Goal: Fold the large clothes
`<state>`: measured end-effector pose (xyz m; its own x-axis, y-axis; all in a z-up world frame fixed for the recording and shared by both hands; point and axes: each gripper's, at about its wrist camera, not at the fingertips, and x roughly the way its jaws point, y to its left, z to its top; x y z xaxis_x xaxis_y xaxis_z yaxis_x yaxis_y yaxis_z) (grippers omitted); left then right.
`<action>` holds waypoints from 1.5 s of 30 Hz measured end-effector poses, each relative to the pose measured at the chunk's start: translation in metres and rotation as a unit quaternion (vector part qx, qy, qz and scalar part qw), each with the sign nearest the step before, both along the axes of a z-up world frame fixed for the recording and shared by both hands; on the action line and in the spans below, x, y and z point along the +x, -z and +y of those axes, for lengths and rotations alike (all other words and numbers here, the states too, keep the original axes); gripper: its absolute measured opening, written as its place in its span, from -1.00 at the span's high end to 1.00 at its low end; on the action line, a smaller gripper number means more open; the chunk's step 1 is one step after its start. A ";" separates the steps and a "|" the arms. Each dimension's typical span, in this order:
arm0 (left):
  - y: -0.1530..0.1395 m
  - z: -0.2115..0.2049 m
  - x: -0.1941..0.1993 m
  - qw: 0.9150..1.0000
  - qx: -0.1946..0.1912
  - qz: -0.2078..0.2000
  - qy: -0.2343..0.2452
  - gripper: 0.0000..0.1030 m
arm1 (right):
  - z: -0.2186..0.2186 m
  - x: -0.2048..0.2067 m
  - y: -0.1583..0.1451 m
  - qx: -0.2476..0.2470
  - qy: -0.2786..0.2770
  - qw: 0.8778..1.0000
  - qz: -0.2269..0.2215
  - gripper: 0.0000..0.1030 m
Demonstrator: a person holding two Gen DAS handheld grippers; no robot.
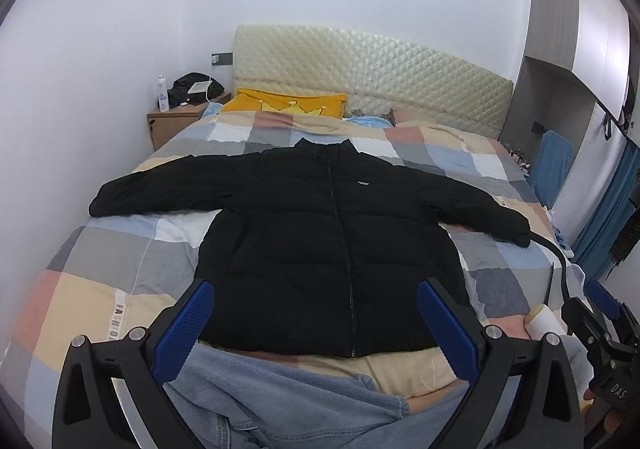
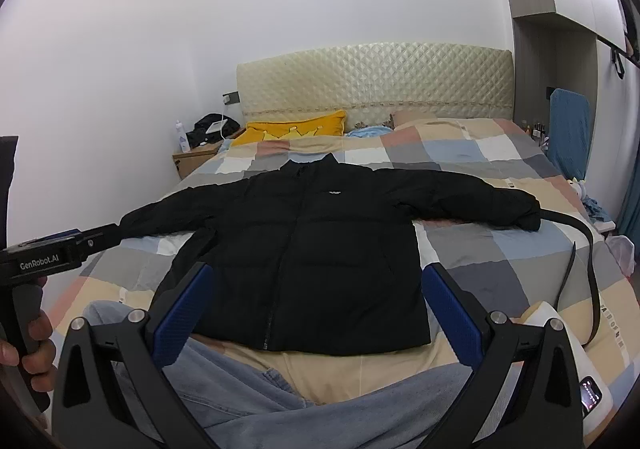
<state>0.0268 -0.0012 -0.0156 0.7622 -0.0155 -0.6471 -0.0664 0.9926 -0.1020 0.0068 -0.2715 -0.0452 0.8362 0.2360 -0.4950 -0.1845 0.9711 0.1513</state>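
Note:
A black puffer jacket [image 1: 312, 233] lies flat and zipped on the bed, collar toward the headboard, both sleeves spread out sideways; it also shows in the right wrist view [image 2: 312, 249]. My left gripper [image 1: 316, 329] is open and empty, hovering above the jacket's hem near the foot of the bed. My right gripper [image 2: 316, 313] is open and empty, also above the hem. The right gripper's body shows at the right edge of the left wrist view [image 1: 604, 333]; the left gripper's body shows at the left of the right wrist view [image 2: 60, 253].
The checked quilt [image 1: 120, 257] covers the bed. Blue jeans [image 1: 288, 401] lie at the near edge. A black belt [image 2: 592, 261] curls by the right sleeve, with a white device [image 2: 580, 361] near it. A yellow pillow [image 1: 288, 103] and a nightstand [image 1: 176, 121] stand at the back.

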 end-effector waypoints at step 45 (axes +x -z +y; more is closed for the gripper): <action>0.027 -0.022 0.063 0.998 0.012 0.057 -0.012 -0.99 | 0.004 0.059 0.032 -0.037 0.015 0.998 0.045 -1.00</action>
<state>0.0900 -0.0235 -0.0423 0.6835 0.0176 -0.7297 -0.0994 0.9926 -0.0691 0.0655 -0.2671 -0.0774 0.7939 0.1725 -0.5831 -0.1450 0.9850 0.0940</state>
